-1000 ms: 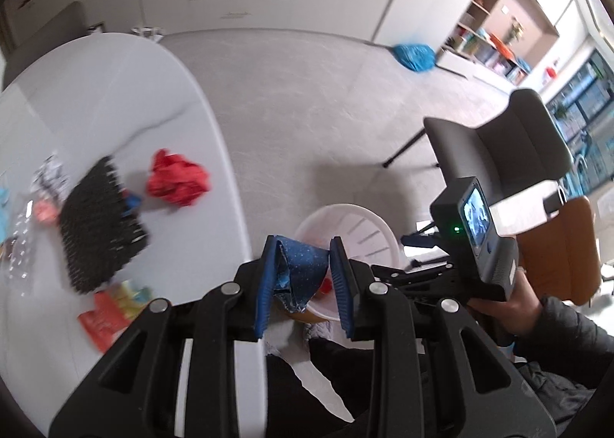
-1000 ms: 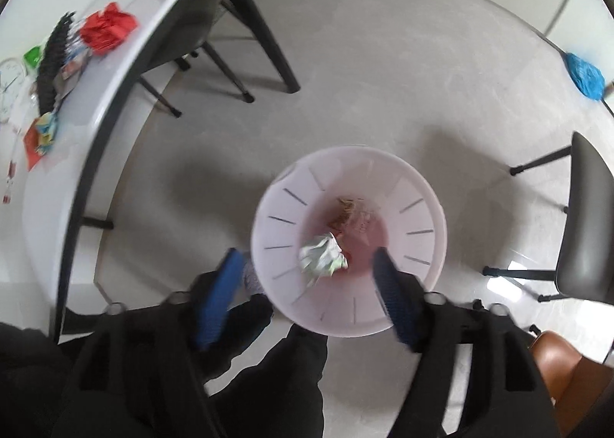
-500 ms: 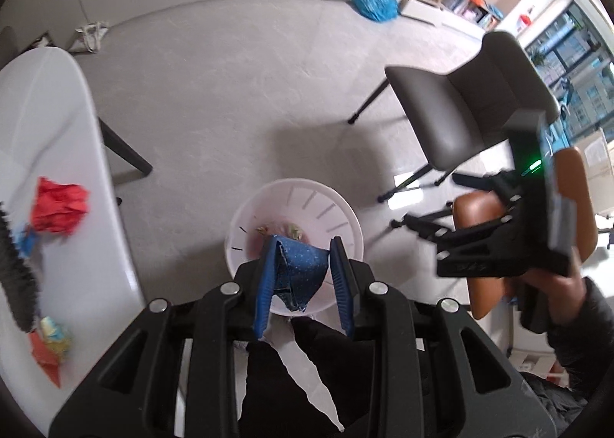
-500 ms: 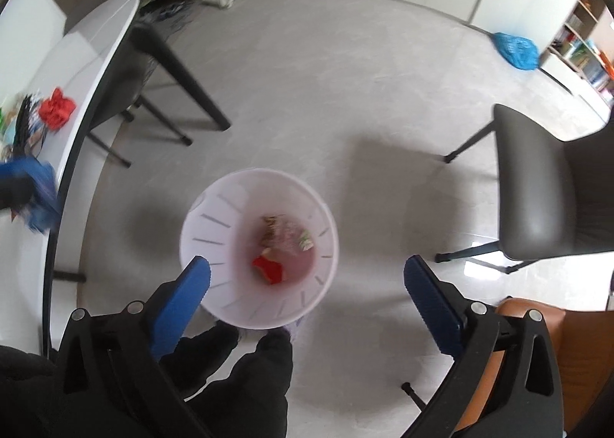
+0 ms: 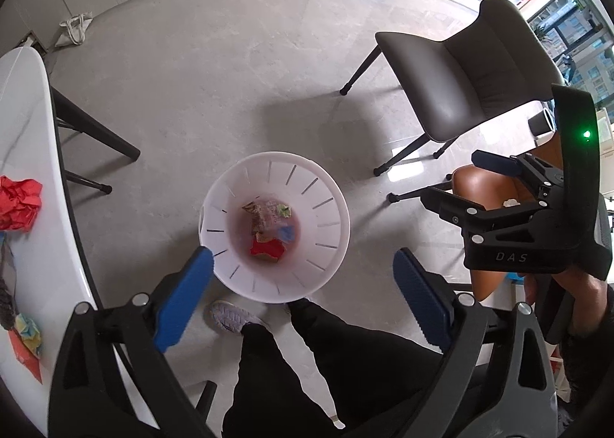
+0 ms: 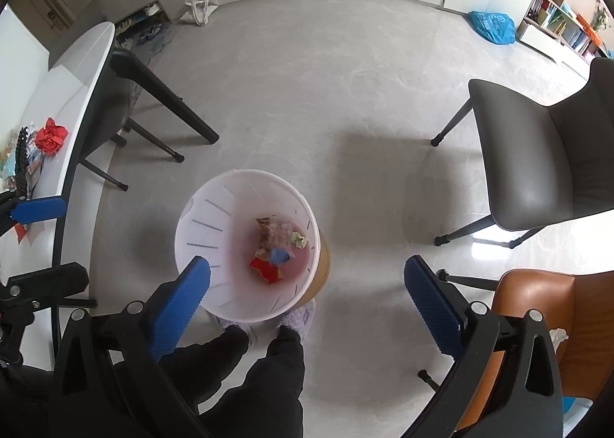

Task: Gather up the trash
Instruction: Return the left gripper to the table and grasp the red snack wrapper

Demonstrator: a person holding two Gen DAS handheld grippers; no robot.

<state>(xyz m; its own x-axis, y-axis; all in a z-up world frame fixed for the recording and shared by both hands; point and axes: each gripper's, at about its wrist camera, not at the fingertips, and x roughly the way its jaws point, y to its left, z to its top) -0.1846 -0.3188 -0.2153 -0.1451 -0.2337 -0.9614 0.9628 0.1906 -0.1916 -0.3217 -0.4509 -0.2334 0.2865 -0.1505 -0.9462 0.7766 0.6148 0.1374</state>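
Observation:
A white slotted trash bin (image 5: 326,208) stands on the floor at the person's feet and holds several scraps, among them a blue piece (image 5: 286,234) and a red one (image 5: 265,247). It also shows in the right wrist view (image 6: 199,231) with the blue piece (image 6: 279,256) inside. My left gripper (image 5: 303,296) is open and empty above the bin. My right gripper (image 6: 307,292) is open and empty above it too. A crumpled red wrapper (image 5: 17,204) and other scraps (image 5: 27,334) lie on the white table (image 5: 50,231).
A grey chair (image 5: 460,66) and an orange-brown chair (image 5: 495,192) stand to the right of the bin. Black table legs (image 6: 161,93) stand to the left. A blue bag (image 6: 493,27) lies on the far floor. The person's legs and shoes (image 6: 264,326) are below.
My left gripper swung from the table to over the bin, opened and let go of the blue piece, which now lies in the bin. My right gripper stayed open.

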